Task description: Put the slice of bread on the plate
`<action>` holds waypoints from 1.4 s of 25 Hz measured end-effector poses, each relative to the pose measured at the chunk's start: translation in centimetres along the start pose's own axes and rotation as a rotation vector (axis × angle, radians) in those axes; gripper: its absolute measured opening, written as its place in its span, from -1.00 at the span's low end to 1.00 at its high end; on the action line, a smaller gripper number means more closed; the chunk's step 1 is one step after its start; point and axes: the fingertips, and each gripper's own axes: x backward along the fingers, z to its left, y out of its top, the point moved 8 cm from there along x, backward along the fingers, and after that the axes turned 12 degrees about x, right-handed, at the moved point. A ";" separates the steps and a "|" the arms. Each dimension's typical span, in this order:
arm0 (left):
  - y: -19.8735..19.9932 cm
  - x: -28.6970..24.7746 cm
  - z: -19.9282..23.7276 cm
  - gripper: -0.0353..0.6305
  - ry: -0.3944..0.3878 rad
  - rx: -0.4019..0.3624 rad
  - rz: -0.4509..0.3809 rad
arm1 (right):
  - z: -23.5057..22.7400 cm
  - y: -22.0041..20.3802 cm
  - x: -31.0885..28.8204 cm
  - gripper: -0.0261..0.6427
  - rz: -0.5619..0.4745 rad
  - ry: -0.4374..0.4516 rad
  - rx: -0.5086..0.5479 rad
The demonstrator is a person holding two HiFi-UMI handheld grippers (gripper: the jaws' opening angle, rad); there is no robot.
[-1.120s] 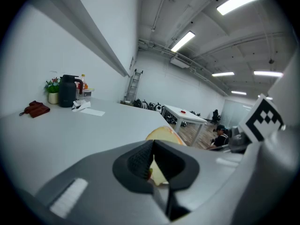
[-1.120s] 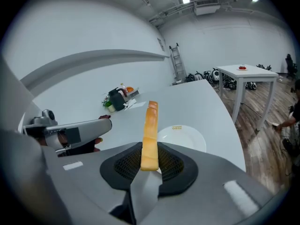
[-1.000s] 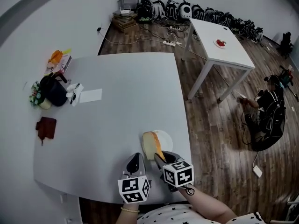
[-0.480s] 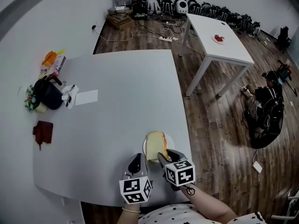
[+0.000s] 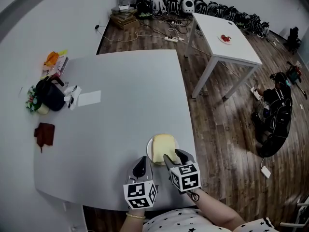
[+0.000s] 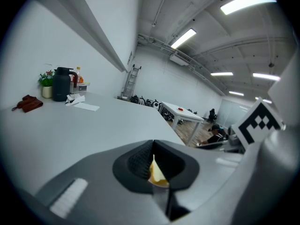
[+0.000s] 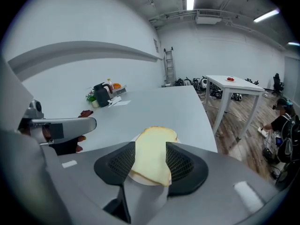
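Now: slice of bread (image 5: pixel 163 146) lies flat on plate (image 5: pixel 149 149), near right of surface (image 5: pixel 120 100). Right gripper (image 5: pixel 176 156): fingers just been opening, now apart, bread's near edge between them, unpressed. Left gripper (image 5: pixel 140 165): fingers together, empty. Placement looks done; withdrawal remains.

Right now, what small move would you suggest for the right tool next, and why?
Probably draw the right tool straight back. The slice of bread already lies flat on the plate, and the jaws, which have just been opening, stand apart on either side of its near end without pressing it.
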 end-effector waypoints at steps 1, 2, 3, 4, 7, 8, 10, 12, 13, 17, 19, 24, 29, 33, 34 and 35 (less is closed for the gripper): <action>0.0 0.1 -0.1 -0.87 0.000 -0.001 -0.003 | 0.1 0.0 0.2 -0.32 -0.003 0.002 0.001; 0.0 0.2 -0.3 -0.87 0.000 -0.002 -0.006 | 0.1 0.0 0.4 -0.32 -0.007 0.003 0.002; 0.0 0.3 -0.4 -0.87 -0.001 -0.004 -0.009 | 0.2 -0.1 0.6 -0.32 -0.012 0.004 0.004; 0.0 0.5 -0.5 -0.87 0.000 -0.005 -0.012 | 0.2 -0.1 0.7 -0.32 -0.017 0.007 0.007; -0.3 1.0 -0.8 -0.87 0.003 -0.010 -0.019 | 0.6 -0.1 1.5 -0.33 -0.040 0.019 0.014; -0.4 1.2 -1.0 -0.87 0.005 -0.011 -0.021 | 0.7 -0.1 1.9 -0.36 -0.052 0.024 0.017; -0.5 1.7 -1.2 -0.87 0.008 -0.013 -0.027 | 1.0 0.0 2.6 -0.69 -0.083 0.035 0.026; -0.6 2.1 -1.5 -0.87 0.012 -0.017 -0.034 | 1.3 0.3 3.4 -0.92 -0.121 0.053 0.036; -0.7 2.4 -1.7 -0.87 0.013 -0.019 -0.037 | 1.5 0.4 3.8 -0.92 -0.137 0.062 0.041; -0.8 3.4 -2.5 -0.87 0.021 -0.029 -0.050 | 1.9 0.7 5.1 -0.92 -0.177 0.081 0.062; -0.9 3.8 -2.7 -0.87 0.025 -0.032 -0.055 | 2.2 0.7 5.5 -0.92 -0.188 0.090 0.068; -1.1 4.5 -2.9 -0.87 0.033 -0.037 -0.062 | 3.0 0.7 6.3 -0.93 -0.205 0.101 0.093; -1.2 4.9 -3.3 -0.87 0.032 -0.040 -0.067 | 3.3 0.6 7.0 -0.93 -0.215 0.105 0.112; -1.1 5.0 -3.2 -0.87 0.033 -0.039 -0.066 | 3.6 0.6 7.2 -0.93 -0.219 0.104 0.116; -1.1 5.0 -3.2 -0.87 0.031 -0.038 -0.065 | 3.7 0.6 7.3 -0.93 -0.219 0.104 0.115; -1.0 5.0 -3.2 -0.87 0.030 -0.039 -0.064 | 3.8 0.6 7.3 -0.93 -0.219 0.103 0.114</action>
